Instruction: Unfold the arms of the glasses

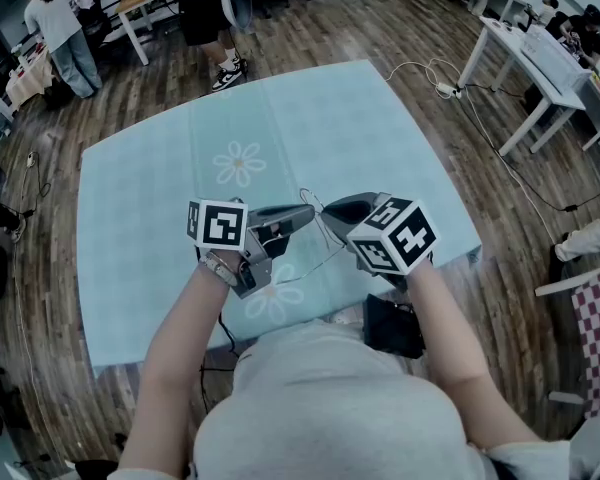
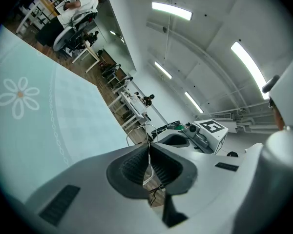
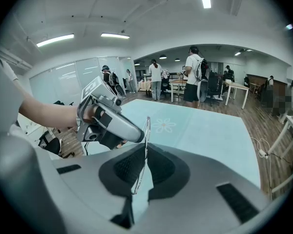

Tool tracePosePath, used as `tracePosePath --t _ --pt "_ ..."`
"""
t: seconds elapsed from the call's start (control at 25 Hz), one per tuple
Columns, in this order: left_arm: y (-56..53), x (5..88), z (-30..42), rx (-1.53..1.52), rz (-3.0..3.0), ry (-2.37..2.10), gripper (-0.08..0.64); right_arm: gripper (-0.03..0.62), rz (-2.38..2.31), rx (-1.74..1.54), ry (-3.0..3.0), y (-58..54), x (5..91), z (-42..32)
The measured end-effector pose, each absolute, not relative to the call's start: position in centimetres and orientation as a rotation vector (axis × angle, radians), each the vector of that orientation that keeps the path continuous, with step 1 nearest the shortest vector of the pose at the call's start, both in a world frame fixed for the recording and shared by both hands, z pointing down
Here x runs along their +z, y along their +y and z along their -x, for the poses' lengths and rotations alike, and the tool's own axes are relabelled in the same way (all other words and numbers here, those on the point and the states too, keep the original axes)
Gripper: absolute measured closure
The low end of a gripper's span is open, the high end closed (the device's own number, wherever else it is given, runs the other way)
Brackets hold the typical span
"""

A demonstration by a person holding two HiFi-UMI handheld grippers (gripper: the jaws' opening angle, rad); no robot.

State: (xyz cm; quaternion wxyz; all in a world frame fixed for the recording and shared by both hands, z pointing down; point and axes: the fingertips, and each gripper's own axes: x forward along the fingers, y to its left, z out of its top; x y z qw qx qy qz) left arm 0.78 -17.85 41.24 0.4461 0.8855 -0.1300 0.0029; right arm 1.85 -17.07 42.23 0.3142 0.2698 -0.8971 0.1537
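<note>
left gripper (image 2: 149,149) and right gripper (image 3: 145,149) are both clamping the glasses (image 3: 146,126) | risk: pulling unevenly, thin wire bending or slipping out

Glasses (image 1: 318,220) in head view: thin wire only, too fine to tell lens from arm, mostly hidden btwn left gripper (image 1: 308,212) & right gripper (image 1: 326,208). In both gripper views, the frame's lower part is hidden inside the pads. Person's torso (image 1: 320,408) is cut off at the bottom edge.
</note>
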Motion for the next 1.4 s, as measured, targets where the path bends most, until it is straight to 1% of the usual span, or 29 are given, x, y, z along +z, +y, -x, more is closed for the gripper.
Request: tracePosePath --t 0.28,0.56,1.08,1.4 --pt "-18.0 41.6 -1.3 0.076 -2.207 -0.343 0.541 0.574 -0.715 0.359 -2.326 -17.4 42.5 -2.6" --pt "-17.2 42.6 0.0 0.184 -2.234 -0.396 0.54 0.574 -0.72 0.303 -2.283 -16.6 43.2 -1.4" --pt "-17.6 43.4 0.8 0.439 -2.346 -0.64 0.54 0.574 -0.769 0.301 -2.252 -16.8 43.7 -1.8" --pt "-17.9 43.4 1.4 0.484 -2.371 -0.684 0.529 0.574 -0.78 0.315 -2.251 -16.9 43.7 -2.2"
